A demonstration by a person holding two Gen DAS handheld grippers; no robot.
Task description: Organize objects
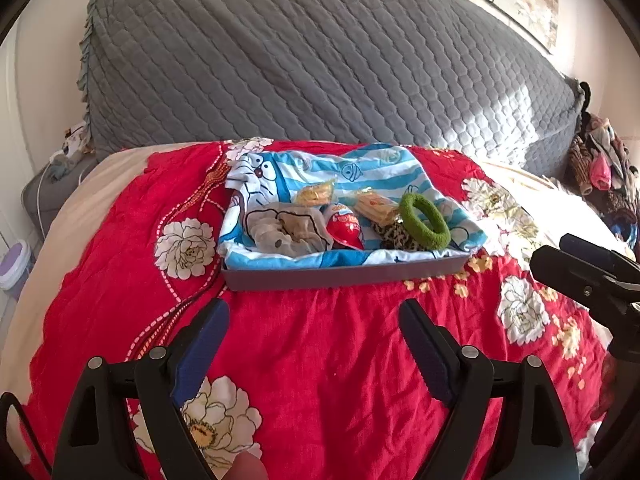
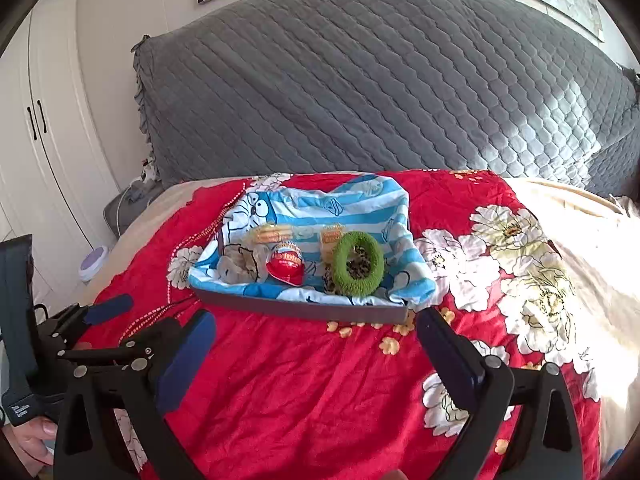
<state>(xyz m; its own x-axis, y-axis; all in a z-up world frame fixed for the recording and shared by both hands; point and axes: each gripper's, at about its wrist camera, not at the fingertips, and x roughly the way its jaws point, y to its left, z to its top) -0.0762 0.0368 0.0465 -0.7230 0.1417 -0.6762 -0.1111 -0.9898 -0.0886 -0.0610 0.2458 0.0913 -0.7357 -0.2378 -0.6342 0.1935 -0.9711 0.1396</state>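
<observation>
Shallow grey rectangular tray (image 1: 344, 276) lined with a blue-and-white striped cartoon cloth (image 1: 360, 172), resting on a red floral bedspread (image 1: 320, 360). Inside: fuzzy green ring-shaped hair tie (image 1: 425, 222) at right, red egg-shaped plastic capsule (image 1: 344, 226) in the middle, beige gauzy scrunchie (image 1: 286, 228) at left. Left tool (image 1: 314, 354) spread wide, empty, hovering just short of the tray's near wall. Right tool (image 2: 316, 360) likewise spread, empty, near the tray's near edge.

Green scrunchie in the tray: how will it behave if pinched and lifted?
The green scrunchie looks plush, so it probably squashes under the pads. Likely light. It leans on the leopard-print scrunchie, so lifting may drag that one along.
</observation>
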